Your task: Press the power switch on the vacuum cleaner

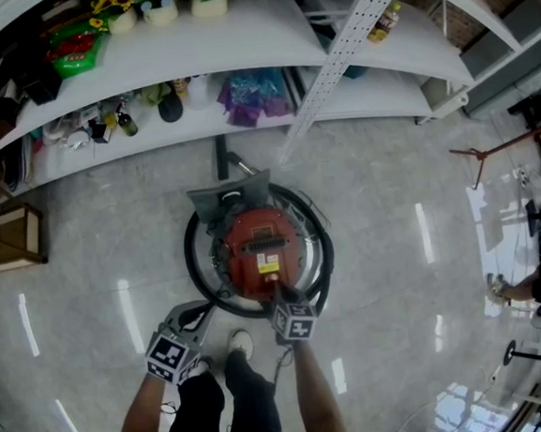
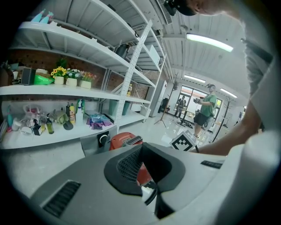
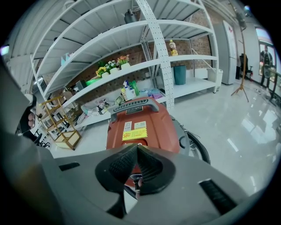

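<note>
1. Vacuum (image 1: pixel 259 249) stands on a glossy pale floor (image 1: pixel 394 228), near long white shelves (image 1: pixel 254 33) that carry potted flowers (image 1: pixel 158 4), bottles and small clutter.
2. Its round body is red, with a grey block (image 1: pixel 229 197) on the side toward the shelves. A black hose (image 1: pixel 196 264) is coiled around it on the floor.
3. The person stands at the vacuum's near side, with legs (image 1: pixel 240 401) and one pale shoe (image 1: pixel 239 343) at the bottom of the head view. Both arms reach forward and down: the left forearm (image 1: pixel 138 419) angles outward and the right forearm (image 1: pixel 319 394) runs almost straight ahead.
4. Right gripper (image 3: pixel 137 147) is held over the near edge of the red body, with its marker cube (image 1: pixel 295 321) facing up. Its jaws are pressed together tip to tip with nothing between them, and they point down at the red top. Whether the tips touch the vacuum cannot be told.
5. Left gripper (image 2: pixel 141 147) is held beside the vacuum on its left, above the hose and apart from the red body. Its jaws are also closed and empty. They aim roughly level, across the vacuum toward the shelves.
6. In the right gripper view, a dark handle (image 3: pixel 134 105) crosses the far side of the red top. A yellow label (image 3: pixel 135 134) lies between the handle and the jaw tips.
7. A small dark round part (image 3: pixel 135 178) shows in the gap under the right tips. Whether it is the switch cannot be told.
</note>
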Motion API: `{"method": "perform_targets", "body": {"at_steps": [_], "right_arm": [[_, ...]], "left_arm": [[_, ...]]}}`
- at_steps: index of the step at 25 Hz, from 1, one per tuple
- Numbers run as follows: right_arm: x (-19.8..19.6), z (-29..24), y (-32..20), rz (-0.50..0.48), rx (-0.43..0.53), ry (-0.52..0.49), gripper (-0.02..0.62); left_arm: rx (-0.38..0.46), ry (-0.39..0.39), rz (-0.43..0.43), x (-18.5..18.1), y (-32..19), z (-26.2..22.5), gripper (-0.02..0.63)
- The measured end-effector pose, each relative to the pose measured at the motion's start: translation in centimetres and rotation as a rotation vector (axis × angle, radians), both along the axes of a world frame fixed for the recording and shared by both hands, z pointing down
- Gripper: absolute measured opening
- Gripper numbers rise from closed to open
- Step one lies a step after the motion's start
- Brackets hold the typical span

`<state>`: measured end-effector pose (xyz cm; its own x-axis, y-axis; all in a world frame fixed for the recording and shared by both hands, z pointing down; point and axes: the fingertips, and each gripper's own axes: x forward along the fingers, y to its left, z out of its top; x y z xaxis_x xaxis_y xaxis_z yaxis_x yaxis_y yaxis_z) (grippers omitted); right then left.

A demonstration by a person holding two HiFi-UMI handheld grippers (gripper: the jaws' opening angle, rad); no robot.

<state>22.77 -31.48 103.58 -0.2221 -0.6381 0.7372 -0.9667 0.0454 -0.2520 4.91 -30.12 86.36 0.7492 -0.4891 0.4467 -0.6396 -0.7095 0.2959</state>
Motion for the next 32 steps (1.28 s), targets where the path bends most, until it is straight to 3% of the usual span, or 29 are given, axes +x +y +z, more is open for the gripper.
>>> {"method": "perform_targets", "body": {"at_steps": [11, 32], "right_arm": [[0.0, -2.9, 1.0, 0.006, 0.017, 0.014, 0.012], [-1.3, -14.3, 4.3, 0.008, 0.032, -0.004, 0.012]], "left_arm": [[0.026, 0.003, 0.012, -0.1, 0.8, -3.3, 0.006], [0.105, -0.001, 0.021, -0.9, 3.2, -15.9, 0.006]]}}
